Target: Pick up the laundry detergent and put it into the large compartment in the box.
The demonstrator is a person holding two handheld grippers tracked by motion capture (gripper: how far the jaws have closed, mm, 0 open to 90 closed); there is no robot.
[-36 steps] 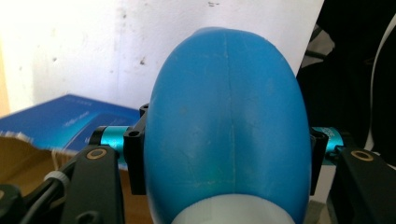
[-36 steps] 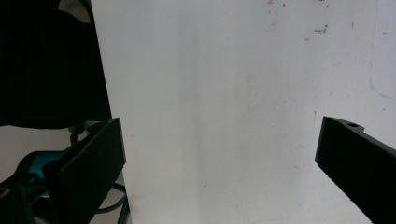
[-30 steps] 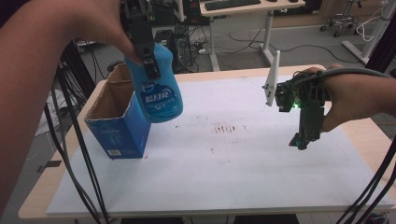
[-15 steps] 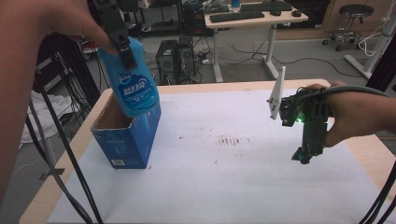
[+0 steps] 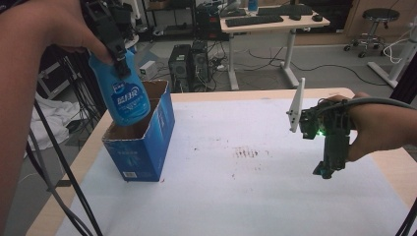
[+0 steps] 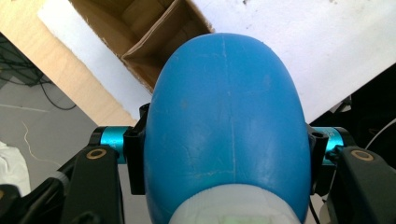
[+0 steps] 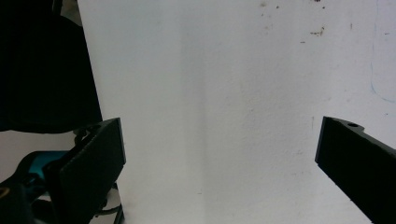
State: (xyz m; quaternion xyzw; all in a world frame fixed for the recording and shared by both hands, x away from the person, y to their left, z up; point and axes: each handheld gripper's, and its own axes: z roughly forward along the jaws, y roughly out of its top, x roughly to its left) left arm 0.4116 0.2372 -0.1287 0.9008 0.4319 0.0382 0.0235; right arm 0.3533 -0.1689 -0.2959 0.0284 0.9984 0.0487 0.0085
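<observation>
My left gripper is shut on a blue bottle and holds it base down over the open blue cardboard box at the table's left. In the left gripper view the bottle bulges between the jaws, with the box's brown inside beyond it. The bottle's base sits at about the level of the box's rim. My right gripper points down over the white sheet at the right, open, nothing between its jaws. In the right gripper view its gripper frames bare white sheet.
A white sheet with small dark stains near its middle covers the wooden table. Black cables hang at the left edge. Behind the table stand a desk with a keyboard and a stool.
The left gripper has carried the bottle left and back, from beside the box's right side to above its opening. The right gripper has barely moved.
</observation>
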